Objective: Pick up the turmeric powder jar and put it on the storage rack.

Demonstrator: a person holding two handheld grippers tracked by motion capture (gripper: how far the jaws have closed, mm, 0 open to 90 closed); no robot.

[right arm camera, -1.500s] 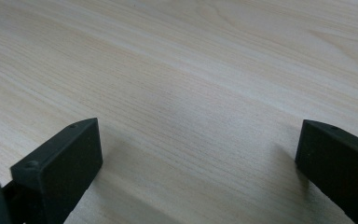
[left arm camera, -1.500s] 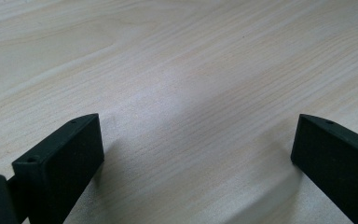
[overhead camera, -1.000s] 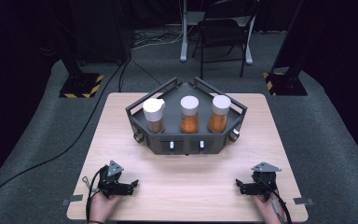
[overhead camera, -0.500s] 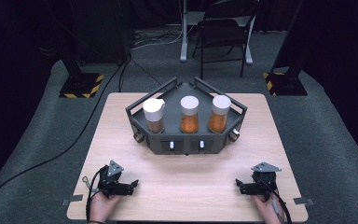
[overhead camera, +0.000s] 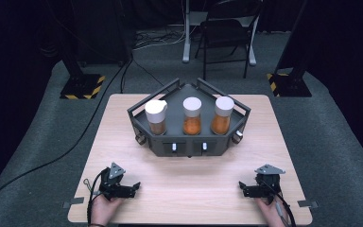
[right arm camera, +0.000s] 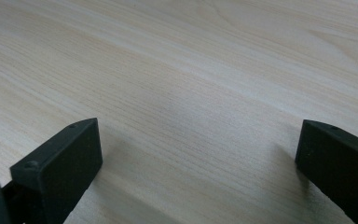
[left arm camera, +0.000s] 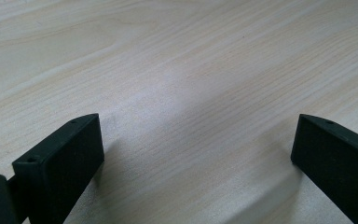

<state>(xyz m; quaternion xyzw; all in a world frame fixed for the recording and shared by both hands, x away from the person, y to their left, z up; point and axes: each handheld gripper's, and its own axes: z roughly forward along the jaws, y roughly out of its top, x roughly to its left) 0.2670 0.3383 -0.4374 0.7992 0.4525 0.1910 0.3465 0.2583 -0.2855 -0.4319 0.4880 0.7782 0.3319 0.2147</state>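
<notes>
- Dark room, grey carpet, a black folding chair (overhead camera: 227, 35) behind; high view shows a pale wood-grain table (overhead camera: 184, 189) with rounded corners.
- High view: at mid-table stands a dark grey angular rack (overhead camera: 189, 137), wedge-fronted, with raised rails. It holds three clear jars in a row: left jar (overhead camera: 156, 117), middle jar (overhead camera: 192, 116), right jar (overhead camera: 222, 115). Each has a white cap and orange-brown contents. The left cap sits tilted; the other two sit flat.
- High view: left gripper (overhead camera: 131, 188) lies low at the near left edge of the table, the person's left hand (overhead camera: 105, 208) coming in from the bottom. Jaws point inward, toward the table's middle. Right gripper (overhead camera: 244, 189) mirrors it at the near right, held by the right hand (overhead camera: 270, 209), jaws also pointing inward. Each carries a grey three-cornered plate. Both are well apart from the rack and from each other.
- Left gripper view: two matte black, block-shaped jaws stand wide apart at the lower corners, holding nothing. Between them lies bare tabletop with fine, light grain. Jaws are close above the surface; contact cannot be told.
- Right gripper view: same arrangement — black jaws spread wide, nothing between them but pale wood grain, and soft shadows beneath each jaw.
</notes>
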